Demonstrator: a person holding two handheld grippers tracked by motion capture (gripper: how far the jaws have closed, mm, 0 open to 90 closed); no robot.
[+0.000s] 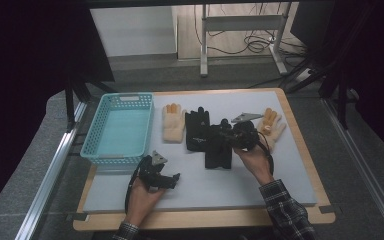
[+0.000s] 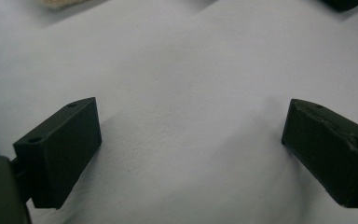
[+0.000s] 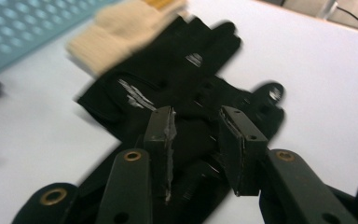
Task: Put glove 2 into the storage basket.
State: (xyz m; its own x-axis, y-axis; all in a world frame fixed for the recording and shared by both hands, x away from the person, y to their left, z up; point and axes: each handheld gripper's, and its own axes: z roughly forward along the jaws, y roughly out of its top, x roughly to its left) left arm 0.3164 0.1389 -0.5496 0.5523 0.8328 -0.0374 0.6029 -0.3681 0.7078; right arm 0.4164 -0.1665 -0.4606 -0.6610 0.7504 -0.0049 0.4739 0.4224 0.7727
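Grey table mat point(image 1: 280, 165), right claw point(image 3: 196, 140) parted, blurred above black gloves point(image 3: 168, 88), left claw point(image 2: 191, 154) spread

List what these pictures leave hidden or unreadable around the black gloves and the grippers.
- High view: the right gripper covers where the two black gloves overlap.
- Right gripper view: motion blur smears the cream glove; the white print on the black gloves is unreadable.
- Left gripper view: a cream glove and a black glove are cut by the top edge.
- High view: the right-hand cream glove sits partly behind the gripper.
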